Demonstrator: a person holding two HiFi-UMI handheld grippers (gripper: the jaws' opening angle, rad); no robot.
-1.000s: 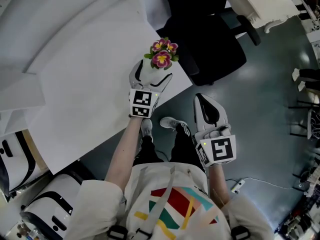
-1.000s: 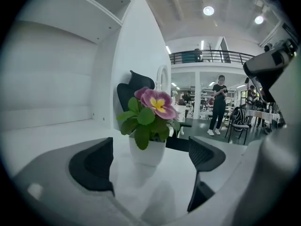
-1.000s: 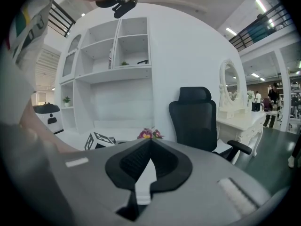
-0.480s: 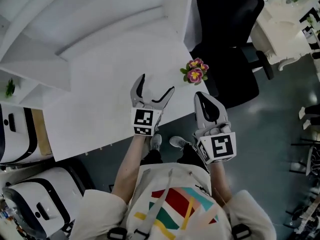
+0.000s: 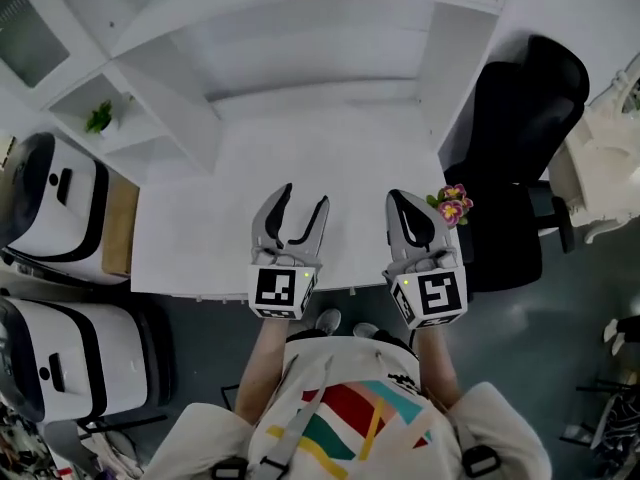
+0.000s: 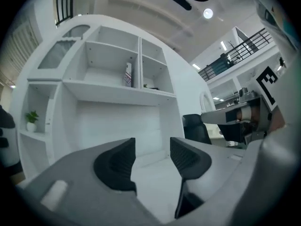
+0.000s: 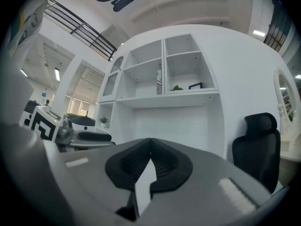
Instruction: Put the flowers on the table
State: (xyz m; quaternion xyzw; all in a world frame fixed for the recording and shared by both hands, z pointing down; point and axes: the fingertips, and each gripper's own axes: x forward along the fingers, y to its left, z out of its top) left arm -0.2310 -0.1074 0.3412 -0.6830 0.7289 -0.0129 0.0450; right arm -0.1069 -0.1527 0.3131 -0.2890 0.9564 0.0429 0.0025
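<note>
A small pot of pink and yellow flowers (image 5: pixel 451 206) stands at the right corner of the white table (image 5: pixel 300 148), free of both grippers. My left gripper (image 5: pixel 303 198) hovers over the table's front edge, well left of the flowers. Its jaws have just been closing, but a gap remains and nothing is between the pads (image 6: pixel 115 166). My right gripper (image 5: pixel 398 198) is shut and empty, its tip just left of the flowers. Neither gripper view shows the flowers; the left gripper (image 6: pixel 153 157) and the right gripper (image 7: pixel 150 145) both face the shelves.
A white shelf unit (image 5: pixel 250 28) rises behind the table, with a small green plant (image 5: pixel 98 118) in a left cubby. A black office chair (image 5: pixel 520 118) stands to the table's right. White and black machines (image 5: pixel 50 218) sit at the left.
My left gripper has come away from the flowers, which stay at the table's corner, and its jaws have narrowed. Both grippers now sit side by side; the head view has swung toward the shelves.
</note>
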